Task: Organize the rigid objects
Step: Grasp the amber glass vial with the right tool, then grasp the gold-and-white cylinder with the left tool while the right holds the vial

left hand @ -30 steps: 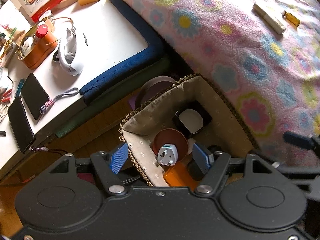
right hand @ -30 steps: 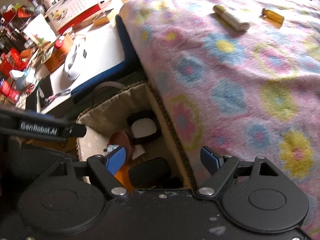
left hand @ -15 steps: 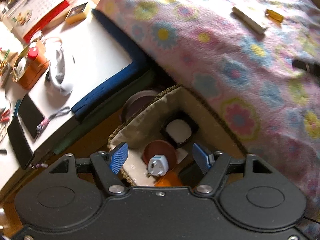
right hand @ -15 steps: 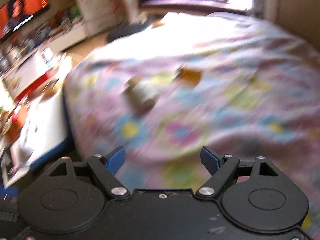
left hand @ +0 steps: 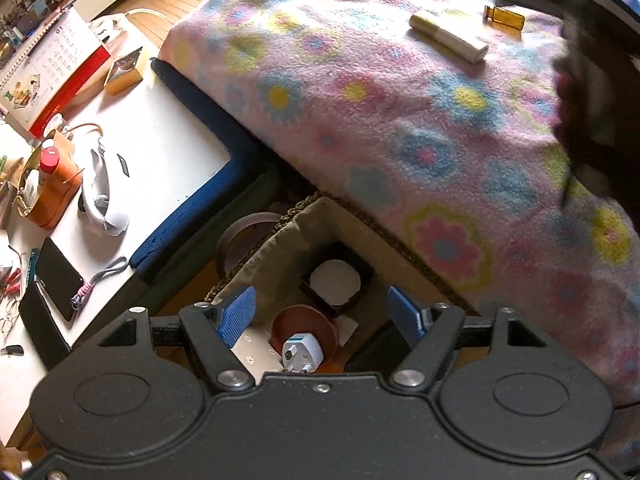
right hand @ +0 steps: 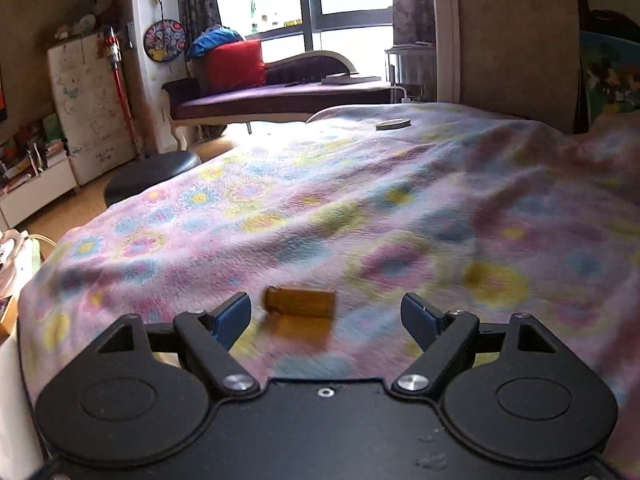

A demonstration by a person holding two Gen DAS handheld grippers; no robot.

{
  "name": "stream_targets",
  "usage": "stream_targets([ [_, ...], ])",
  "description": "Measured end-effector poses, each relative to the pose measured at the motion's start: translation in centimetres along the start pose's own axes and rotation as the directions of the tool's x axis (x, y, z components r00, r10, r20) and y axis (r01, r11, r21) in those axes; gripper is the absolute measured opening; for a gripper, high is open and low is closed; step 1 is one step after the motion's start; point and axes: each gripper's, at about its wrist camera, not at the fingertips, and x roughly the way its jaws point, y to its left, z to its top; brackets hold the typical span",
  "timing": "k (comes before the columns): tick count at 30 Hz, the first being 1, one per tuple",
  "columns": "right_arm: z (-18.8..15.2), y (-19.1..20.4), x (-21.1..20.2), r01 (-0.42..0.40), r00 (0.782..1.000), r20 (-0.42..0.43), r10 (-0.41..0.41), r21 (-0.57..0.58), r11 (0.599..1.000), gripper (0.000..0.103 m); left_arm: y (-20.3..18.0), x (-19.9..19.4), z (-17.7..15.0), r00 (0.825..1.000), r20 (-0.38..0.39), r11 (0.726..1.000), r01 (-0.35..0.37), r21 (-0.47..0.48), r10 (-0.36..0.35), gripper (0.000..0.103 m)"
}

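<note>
Left gripper: jaws were opening, nothing between them, above the basket holding the white plug.
Right gripper: fingers stood apart, empty.
Amber bottle: lay on the floral blanket, just ahead of the right fingertips.

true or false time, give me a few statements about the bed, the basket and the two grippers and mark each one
1. The amber bottle lies on its side on the floral blanket. True.
2. The right gripper is clamped on the bottle. False: its jaws stand apart, clear of the bottle.
3. A white plug adapter sits in the lined basket. True.
4. The left gripper holds the adapter. False: it hovers above the basket, jaws opening, nothing between them.
5. The cream tube is in the basket. False: it lies on the blanket.
</note>
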Motion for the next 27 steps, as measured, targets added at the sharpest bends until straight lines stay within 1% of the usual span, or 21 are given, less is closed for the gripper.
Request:
stream_targets([
  [2,0.1,1.3,1.3,0.038,0.999,-0.025,-0.039,-0.029,0.999,0.082,-0.2,0.1,0.1,1.0,-0.003,1.0,-0.007,0.006,0.007,0.07],
  [4,0.2,1.8,2.6,0.038,0.998,-0.051,-0.04,-0.026,0.999,0.081,-0.3,0.2,0.1,1.0,-0.004,1.0,-0.017,0.011,0.017,0.07],
  [5,0.0,1.8,3.0,0.039,0.997,-0.061,-0.041,-0.023,0.999,0.076,-0.3,0.3,0.2,1.0,-0.004,1.0,-0.02,0.012,0.02,0.07],
  [6,0.0,1.7,3.5,0.038,0.997,-0.072,-0.039,-0.019,0.999,0.062,-0.3,0.3,0.2,1.0,-0.005,1.0,-0.023,0.012,0.023,0.07],
  [7,-0.1,1.5,4.0,0.02,0.996,-0.089,-0.021,-0.019,1.0,0.052,-0.3,0.4,0.2,1.0,-0.004,1.0,-0.027,0.013,0.027,0.07],
  [9,-0.4,0.2,3.8,-0.015,0.997,-0.082,0.013,-0.012,1.0,0.053,-0.4,0.4,0.2,0.999,-0.001,0.999,-0.033,0.017,0.033,0.07],
  [10,-0.6,-0.3,3.5,-0.016,0.997,-0.074,0.015,-0.017,1.0,0.053,-0.4,0.3,0.2,0.999,0.001,0.999,-0.033,0.019,0.033,0.07],
  [13,-1.2,-2.6,2.6,-0.036,0.998,-0.058,0.033,-0.044,0.998,0.053,-0.6,0.1,0.8,1.0,0.007,1.0,-0.007,0.028,0.007,0.07],
  [15,-1.7,-4.3,1.8,-0.048,0.998,-0.044,0.046,-0.064,0.997,0.053,-1.0,-0.2,1.8,1.0,0.025,0.998,0.012,0.057,-0.014,0.07],
  [17,-2.1,-6.2,1.4,-0.045,0.999,-0.022,0.044,-0.075,0.996,0.053,-2.0,-0.6,3.1,0.997,0.076,0.993,0.004,0.122,-0.013,0.071],
  [18,-2.4,-7.2,1.3,-0.047,0.999,-0.009,0.047,-0.067,0.997,0.053,-2.7,-0.7,3.8,0.993,0.117,0.986,-0.013,0.165,-0.007,0.073],
  [19,-2.6,-8.3,1.2,-0.087,0.996,-0.007,0.087,-0.041,0.995,0.054,-3.5,-0.9,4.6,0.984,0.176,0.975,-0.034,0.218,-0.005,0.077],
  [20,-2.8,-9.3,1.3,-0.132,0.991,0.0,0.132,0.01,0.991,0.054,-4.1,-0.9,5.3,0.974,0.225,0.964,-0.047,0.26,-0.013,0.079],
  [21,-2.9,-10.2,1.5,-0.163,0.987,0.009,0.162,0.055,0.985,0.054,-4.7,-0.8,6.0,0.963,0.268,0.951,-0.058,0.304,-0.027,0.082],
  [22,-2.9,-10.7,1.6,-0.18,0.984,0.013,0.18,0.079,0.98,0.054,-5.4,-0.6,6.8,0.951,0.305,0.937,-0.068,0.343,-0.043,0.082],
  [23,-2.9,-10.9,1.7,-0.188,0.982,0.013,0.187,0.083,0.979,0.054,-5.9,-0.2,7.6,0.942,0.33,0.923,-0.068,0.378,-0.066,0.082],
  [24,-2.9,-10.8,1.8,-0.189,0.982,0.014,0.188,0.078,0.979,0.054,-6.5,0.2,8.4,0.936,0.339,0.911,-0.059,0.409,-0.092,0.082],
  [27,-3.0,-11.0,1.7,-0.203,0.979,0.019,0.202,0.077,0.976,0.054,-8.1,1.7,10.9,0.932,0.331,0.884,-0.025,0.468,-0.15,0.082],
])
